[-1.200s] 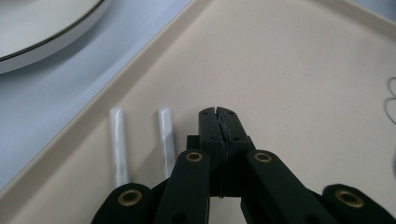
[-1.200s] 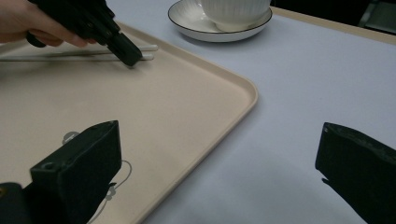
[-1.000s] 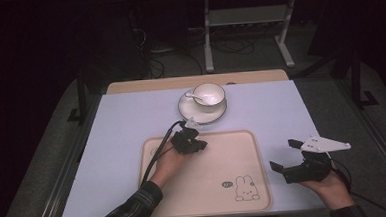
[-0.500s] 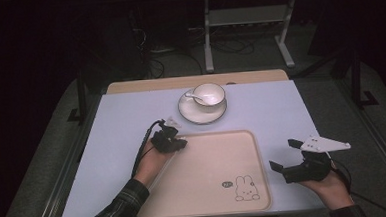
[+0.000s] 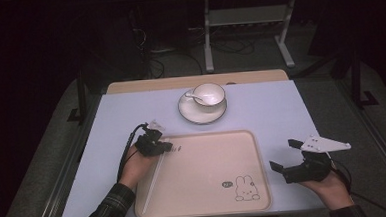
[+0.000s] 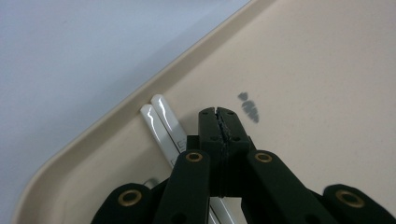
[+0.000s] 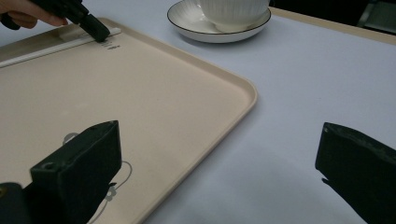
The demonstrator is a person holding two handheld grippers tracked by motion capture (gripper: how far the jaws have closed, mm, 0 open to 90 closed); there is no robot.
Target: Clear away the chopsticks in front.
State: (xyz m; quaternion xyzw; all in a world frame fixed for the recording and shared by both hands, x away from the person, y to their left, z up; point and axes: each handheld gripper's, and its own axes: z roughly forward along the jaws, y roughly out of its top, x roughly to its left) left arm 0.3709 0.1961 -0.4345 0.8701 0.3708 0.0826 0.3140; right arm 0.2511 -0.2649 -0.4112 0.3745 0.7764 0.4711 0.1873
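A pair of white chopsticks (image 5: 152,183) lies inside the beige tray (image 5: 207,135), along its left rim. My left gripper (image 5: 169,147) hovers over their far ends, shut, its jaws pressed together with nothing seen between them. In the left gripper view the chopsticks (image 6: 161,119) pass under and just left of the left gripper (image 6: 218,114). My right gripper (image 5: 284,155) rests open on the pale blue table just right of the tray; its jaws (image 7: 219,177) stand wide apart and hold nothing. From there the left gripper (image 7: 98,32) touches down by the chopsticks (image 7: 46,49).
A white cup (image 5: 209,94) with a spoon (image 5: 190,96) stands on a saucer (image 5: 201,115) behind the tray. A rabbit drawing (image 5: 245,188) marks the tray's near right corner. A wooden strip (image 5: 194,82) edges the table's far side; metal stand legs (image 5: 246,20) rise beyond.
My left hand and gripper have slid left across the tray's far edge to its left rim. The right gripper has stayed still.
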